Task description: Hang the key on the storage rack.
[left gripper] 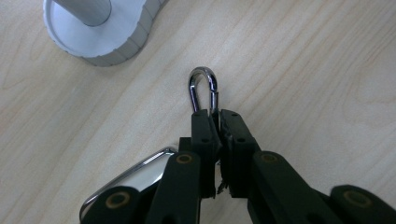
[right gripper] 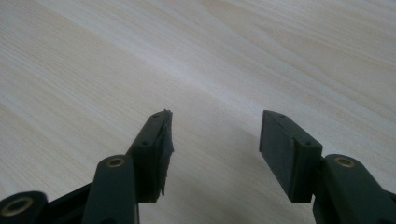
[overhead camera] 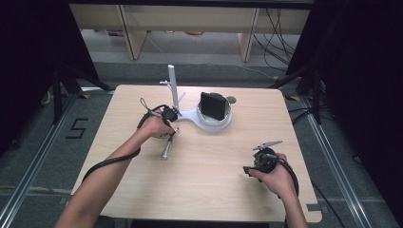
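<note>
My left gripper is shut on the straight end of a shiny silver snap hook, whose rounded loop sticks out past the fingertips just above the wooden table. A chrome piece curves out beneath the left jaw. From above, the left gripper sits beside the white stand, with a silver metal piece reaching from it toward the person. My right gripper is at the front right, and its jaws stand wide open over bare wood with nothing between them.
The white stand has a tall post and a round dish holding a black box-like object. A small grey disc lies behind the dish. The stand's round foot lies close ahead of the hook.
</note>
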The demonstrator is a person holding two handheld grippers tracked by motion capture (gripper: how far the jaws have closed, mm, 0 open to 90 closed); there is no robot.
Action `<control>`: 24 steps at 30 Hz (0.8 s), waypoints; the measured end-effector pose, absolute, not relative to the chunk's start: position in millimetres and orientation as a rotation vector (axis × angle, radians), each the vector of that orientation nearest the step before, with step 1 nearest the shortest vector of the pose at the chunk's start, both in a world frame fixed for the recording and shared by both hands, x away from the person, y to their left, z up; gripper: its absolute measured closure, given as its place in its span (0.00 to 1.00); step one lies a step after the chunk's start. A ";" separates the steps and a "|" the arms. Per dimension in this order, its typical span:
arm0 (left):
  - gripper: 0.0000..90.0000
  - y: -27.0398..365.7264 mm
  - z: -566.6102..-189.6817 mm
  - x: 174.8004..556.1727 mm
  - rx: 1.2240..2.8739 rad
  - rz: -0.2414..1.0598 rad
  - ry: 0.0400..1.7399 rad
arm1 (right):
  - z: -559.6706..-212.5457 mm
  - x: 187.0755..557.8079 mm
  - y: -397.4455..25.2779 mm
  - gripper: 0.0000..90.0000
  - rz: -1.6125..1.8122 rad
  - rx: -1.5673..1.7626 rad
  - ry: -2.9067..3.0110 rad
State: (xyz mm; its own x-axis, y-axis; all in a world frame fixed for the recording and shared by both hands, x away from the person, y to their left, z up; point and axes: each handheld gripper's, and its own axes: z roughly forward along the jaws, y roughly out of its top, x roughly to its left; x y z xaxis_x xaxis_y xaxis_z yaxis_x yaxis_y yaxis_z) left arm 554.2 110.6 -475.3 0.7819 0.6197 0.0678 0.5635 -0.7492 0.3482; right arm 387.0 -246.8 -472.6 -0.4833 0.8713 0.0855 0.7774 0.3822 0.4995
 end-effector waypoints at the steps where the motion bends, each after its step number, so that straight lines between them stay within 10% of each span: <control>1: 0.94 110.3 -475.0 554.6 2.671 0.253 0.910 | -472.7 386.8 -246.7 0.50 0.724 1.479 2.448; 24: 0.95 120.1 -475.3 541.4 2.556 0.324 0.899 | -473.3 386.2 -245.3 0.50 0.727 1.488 2.451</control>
